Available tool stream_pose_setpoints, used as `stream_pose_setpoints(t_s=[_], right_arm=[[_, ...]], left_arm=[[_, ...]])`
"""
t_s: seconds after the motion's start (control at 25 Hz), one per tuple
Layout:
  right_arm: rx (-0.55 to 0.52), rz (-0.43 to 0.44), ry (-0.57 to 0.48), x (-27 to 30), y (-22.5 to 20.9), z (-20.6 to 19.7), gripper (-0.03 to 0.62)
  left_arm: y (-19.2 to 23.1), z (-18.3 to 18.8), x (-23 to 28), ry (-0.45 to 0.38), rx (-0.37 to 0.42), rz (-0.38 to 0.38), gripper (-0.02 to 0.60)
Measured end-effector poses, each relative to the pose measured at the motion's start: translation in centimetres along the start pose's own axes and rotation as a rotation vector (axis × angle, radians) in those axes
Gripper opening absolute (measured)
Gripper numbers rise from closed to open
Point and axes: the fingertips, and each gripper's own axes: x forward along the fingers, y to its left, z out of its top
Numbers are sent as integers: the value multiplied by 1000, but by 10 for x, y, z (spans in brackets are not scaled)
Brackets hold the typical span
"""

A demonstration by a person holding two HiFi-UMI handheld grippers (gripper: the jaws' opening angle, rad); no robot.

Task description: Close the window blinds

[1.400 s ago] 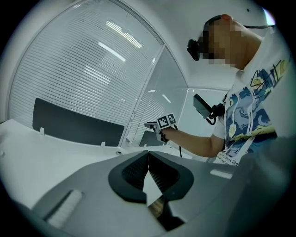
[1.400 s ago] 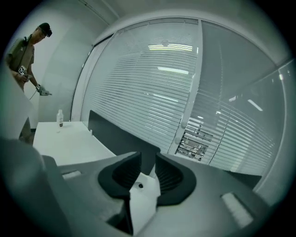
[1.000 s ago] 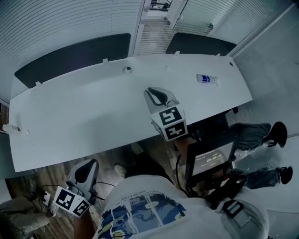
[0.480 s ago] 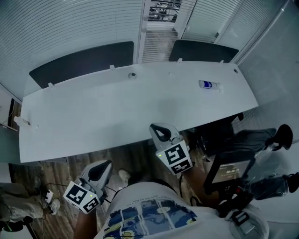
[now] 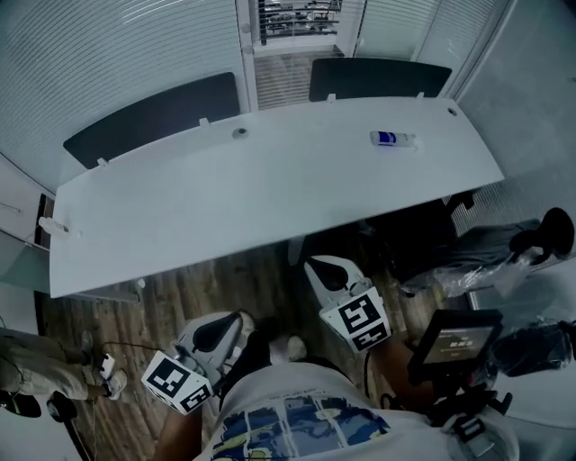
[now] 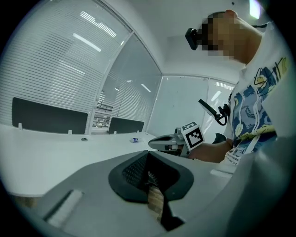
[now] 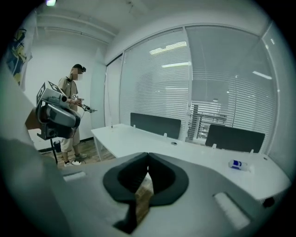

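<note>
Closed white window blinds (image 5: 117, 45) run along the far wall behind the desk; one narrow strip of blinds (image 5: 292, 18) between them stands with its slats open. In the right gripper view the blinds (image 7: 157, 78) fill the far wall, and the open strip (image 7: 208, 115) shows behind the desk. My left gripper (image 5: 223, 329) and right gripper (image 5: 326, 268) hang over the wooden floor on my side of the desk, far from the blinds. The left gripper (image 6: 148, 156) has its jaws together with nothing in them. So does the right gripper (image 7: 148, 158).
A long white desk (image 5: 270, 198) lies between me and the blinds, with a small blue-labelled bottle (image 5: 391, 139) on it and dark partition screens (image 5: 153, 112) along its far edge. A tripod with a screen (image 5: 454, 338) stands at my right. A person (image 7: 71, 115) stands at the left.
Both grippers have drawn back from the desk toward my body; the right one was over the desk's near edge and is now over the floor. The view has shifted back.
</note>
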Motion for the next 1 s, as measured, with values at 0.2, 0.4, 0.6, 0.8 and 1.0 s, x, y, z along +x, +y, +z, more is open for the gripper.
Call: stream_pose_setpoints(t_s=[0.2,0.4,0.6,0.8,1.0], right_arm=[[7,27,-7,-37,17,-14,3],[-4,7,-40,-76,38,-10,3],[5,-24,-48,-78,74,3,3],[-2,-21,-64,-78,124,20,3],[-4,-39,-69,-77,166,29,3]], left_arm=[[-37,-11,-11,14,-7,5,5],[-67,-6,-28,-3,31,-27,5],[-60,0,-61,-27,59,-73,6],[-42,-15,-107,-8,53,-76,5],[-37,-21,-138,-1,69,-120,6]])
